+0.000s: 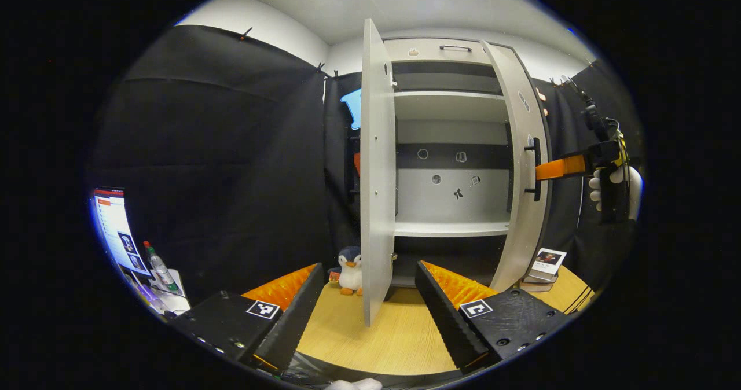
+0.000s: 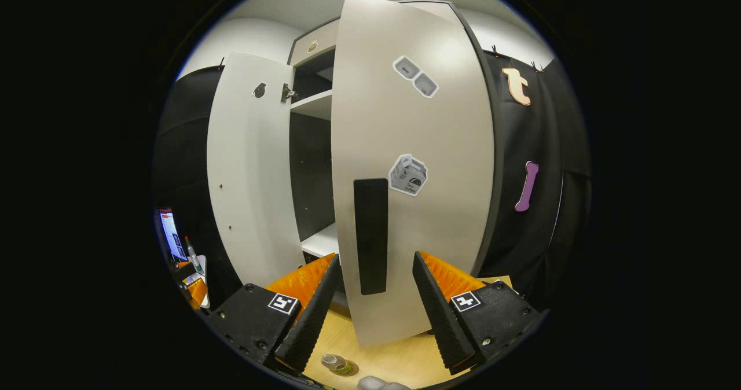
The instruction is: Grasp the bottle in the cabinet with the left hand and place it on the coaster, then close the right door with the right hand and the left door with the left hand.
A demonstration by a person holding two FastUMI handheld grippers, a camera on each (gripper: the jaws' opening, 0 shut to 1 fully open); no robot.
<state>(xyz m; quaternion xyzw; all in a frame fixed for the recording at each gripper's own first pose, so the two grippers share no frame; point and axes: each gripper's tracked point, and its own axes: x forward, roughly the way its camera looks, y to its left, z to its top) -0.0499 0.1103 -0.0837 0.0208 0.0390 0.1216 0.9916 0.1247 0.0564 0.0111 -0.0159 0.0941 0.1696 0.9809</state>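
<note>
One cabinet point(image 1: 451, 147), two doors: left door point(image 1: 377, 170), right door point(image 1: 521, 170), both open. One bottle point(image 2: 334, 362) on one coaster point(image 2: 347, 370) on the counter point(image 1: 393, 332); one penguin toy point(image 1: 349, 269). Two grippers: left gripper point(image 1: 370, 315), right gripper point(image 2: 370, 315).
</note>
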